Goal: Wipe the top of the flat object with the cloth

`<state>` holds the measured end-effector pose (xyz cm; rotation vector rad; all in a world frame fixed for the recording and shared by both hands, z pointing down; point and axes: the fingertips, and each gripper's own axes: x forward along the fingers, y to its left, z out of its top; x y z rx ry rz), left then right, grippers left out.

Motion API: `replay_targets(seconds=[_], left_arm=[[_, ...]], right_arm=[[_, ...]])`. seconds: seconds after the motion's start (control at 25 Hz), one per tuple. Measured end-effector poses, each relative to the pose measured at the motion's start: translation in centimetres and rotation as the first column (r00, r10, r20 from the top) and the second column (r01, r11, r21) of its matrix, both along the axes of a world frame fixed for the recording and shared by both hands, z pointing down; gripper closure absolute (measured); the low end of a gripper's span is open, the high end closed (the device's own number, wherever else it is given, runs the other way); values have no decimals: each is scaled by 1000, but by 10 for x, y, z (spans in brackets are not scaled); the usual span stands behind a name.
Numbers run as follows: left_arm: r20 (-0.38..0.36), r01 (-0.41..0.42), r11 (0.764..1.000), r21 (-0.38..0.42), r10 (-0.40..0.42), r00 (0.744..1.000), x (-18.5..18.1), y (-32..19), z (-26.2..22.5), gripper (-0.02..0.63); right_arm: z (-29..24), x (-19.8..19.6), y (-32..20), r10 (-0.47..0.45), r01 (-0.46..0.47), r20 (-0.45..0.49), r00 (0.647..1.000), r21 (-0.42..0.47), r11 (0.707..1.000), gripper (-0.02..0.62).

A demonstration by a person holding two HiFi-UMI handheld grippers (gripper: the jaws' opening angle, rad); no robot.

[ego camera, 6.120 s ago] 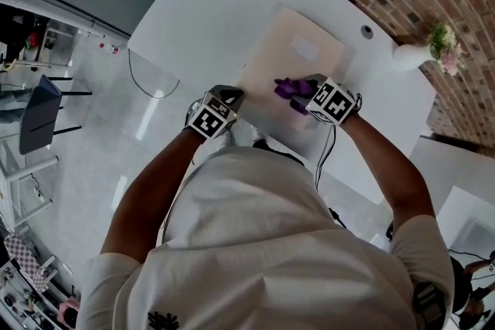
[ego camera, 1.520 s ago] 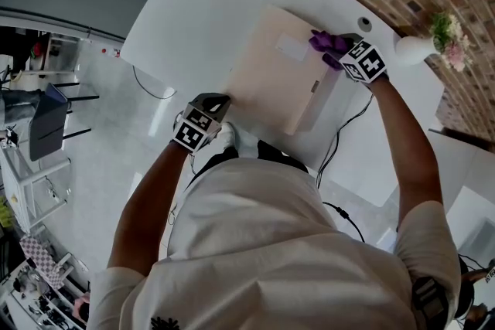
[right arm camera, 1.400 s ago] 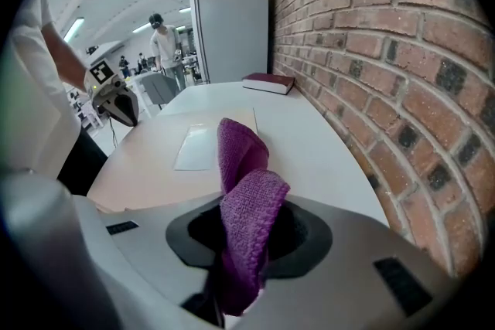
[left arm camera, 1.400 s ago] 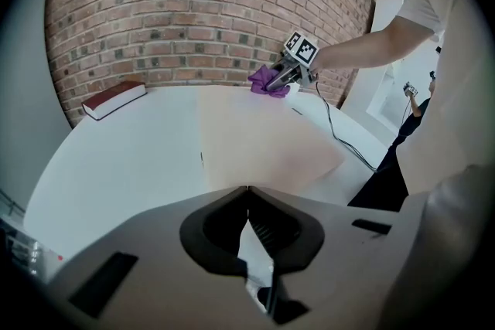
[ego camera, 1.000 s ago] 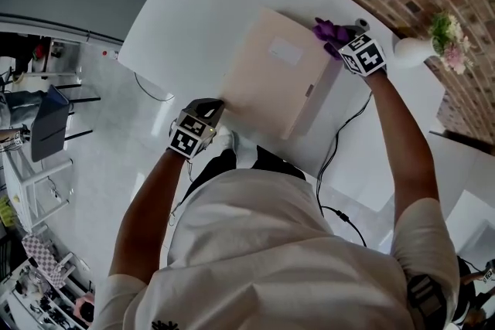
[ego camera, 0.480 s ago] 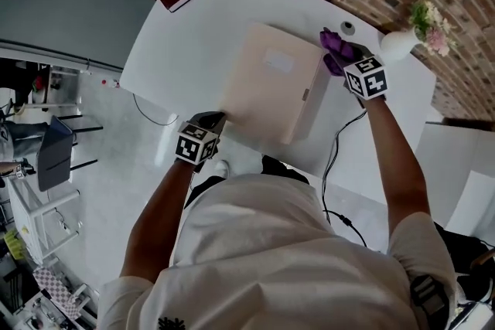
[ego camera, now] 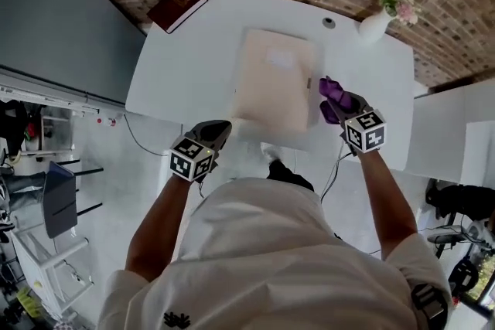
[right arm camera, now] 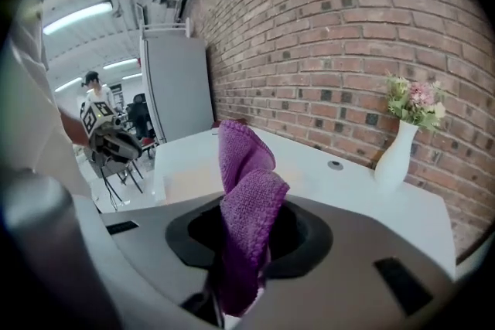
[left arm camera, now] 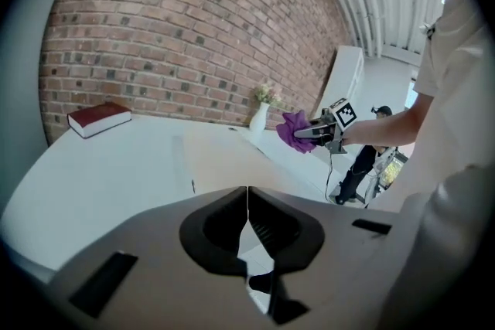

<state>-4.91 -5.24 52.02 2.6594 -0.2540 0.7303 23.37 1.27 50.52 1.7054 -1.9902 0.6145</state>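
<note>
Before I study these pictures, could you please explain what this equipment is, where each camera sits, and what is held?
There is no robot here: a person holds a two-jaw tool in each hand. The head view comes from a camera on the person's head, looking down; the other two cameras ride on the tools and look along their jaws. On the white table are a flat beige object, a dark red book and a vase of flowers. The right tool is shut on a purple cloth, held beside the flat object, not on it. The left tool is shut and empty.
</note>
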Motion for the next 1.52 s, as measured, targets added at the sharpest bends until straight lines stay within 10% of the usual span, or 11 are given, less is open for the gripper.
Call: replay_targets(seconds=[0.6,1.52], left_arm=[[-159,-166,983,75,176,971,-158,106,-80,581],[-193,-221,966,131,243,950,-199,157,-123,581]], right_arm=[[-33,-283,148,93,-107,196,976,61,992,468],[-87,-316,222,117,-131,111,987,126,983,468]])
